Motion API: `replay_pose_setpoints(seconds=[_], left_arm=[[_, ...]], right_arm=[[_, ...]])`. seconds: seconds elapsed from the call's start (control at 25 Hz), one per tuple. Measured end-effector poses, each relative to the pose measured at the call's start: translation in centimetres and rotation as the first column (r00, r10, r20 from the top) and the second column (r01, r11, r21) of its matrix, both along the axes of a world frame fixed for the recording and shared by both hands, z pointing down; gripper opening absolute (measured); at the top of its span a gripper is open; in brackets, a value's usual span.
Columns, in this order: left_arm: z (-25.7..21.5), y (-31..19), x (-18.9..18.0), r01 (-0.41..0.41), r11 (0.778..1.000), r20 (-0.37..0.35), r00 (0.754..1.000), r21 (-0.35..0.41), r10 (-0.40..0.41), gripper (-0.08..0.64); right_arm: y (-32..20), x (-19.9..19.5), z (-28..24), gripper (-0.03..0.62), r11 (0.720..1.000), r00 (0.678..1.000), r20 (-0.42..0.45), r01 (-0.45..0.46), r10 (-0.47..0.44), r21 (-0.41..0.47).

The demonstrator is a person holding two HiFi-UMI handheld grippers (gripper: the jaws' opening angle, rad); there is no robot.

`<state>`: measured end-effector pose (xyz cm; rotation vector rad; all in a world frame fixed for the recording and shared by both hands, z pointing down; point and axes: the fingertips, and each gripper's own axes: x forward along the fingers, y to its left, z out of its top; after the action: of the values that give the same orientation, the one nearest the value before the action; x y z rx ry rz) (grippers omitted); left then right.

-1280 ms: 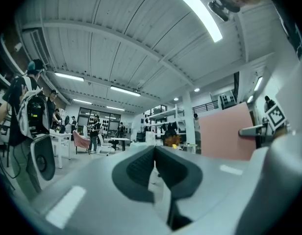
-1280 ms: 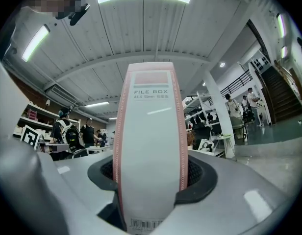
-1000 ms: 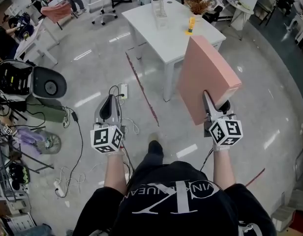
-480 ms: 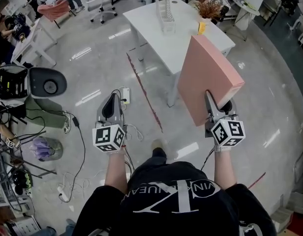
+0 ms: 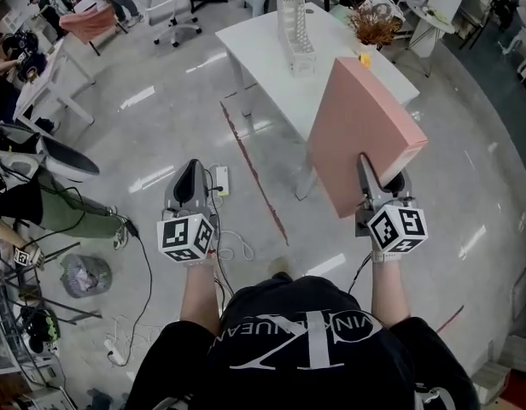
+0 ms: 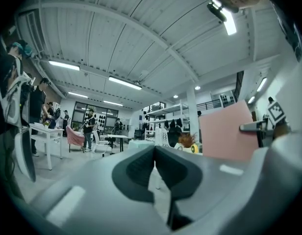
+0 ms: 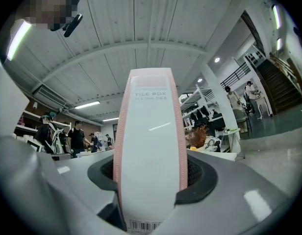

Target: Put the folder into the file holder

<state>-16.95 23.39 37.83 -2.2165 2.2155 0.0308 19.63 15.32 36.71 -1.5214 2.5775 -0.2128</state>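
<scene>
A pink box folder (image 5: 359, 135) stands upright in the air, with my right gripper (image 5: 376, 184) shut on its lower end. In the right gripper view its white spine (image 7: 150, 155) fills the gap between both pads. A white mesh file holder (image 5: 295, 17) stands on the white table (image 5: 271, 54) ahead, well beyond the folder. My left gripper (image 5: 190, 186) hangs over the floor to the left, shut with nothing in it; its dark pads (image 6: 139, 170) meet in the left gripper view, where the folder (image 6: 227, 131) shows at the right.
A dried plant (image 5: 374, 26) and a small yellow object (image 5: 365, 59) sit on the table's right side. A red line (image 5: 254, 178), a power strip (image 5: 221, 180) and cables (image 5: 143, 263) lie on the floor. Chairs (image 5: 179, 15) and people stand at the back left.
The table and file holder have come nearer and lower in the head view as the person walks toward them. Both grippers keep their places relative to the body.
</scene>
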Motion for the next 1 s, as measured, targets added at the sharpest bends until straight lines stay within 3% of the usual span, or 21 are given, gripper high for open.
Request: replay_pose_setpoints(seconds=[0.56,1.0], left_arm=[[2.6,-5.1,-4.3,-0.009,1.0,-0.041,0.999,-0.017,0.008,0.0],[1.0,-10.4,-6.0,-0.021,1.0,-0.057,0.998,-0.02,0.02,0.0]], right_arm=[[-5.0,-4.7,0.4,0.291,1.0,1.0,0.001,-0.012,0.012,0.001],[-10.3,-6.5,-1.6,0.291,1.0,1.0,-0.005,-0.022,0.022,-0.005]])
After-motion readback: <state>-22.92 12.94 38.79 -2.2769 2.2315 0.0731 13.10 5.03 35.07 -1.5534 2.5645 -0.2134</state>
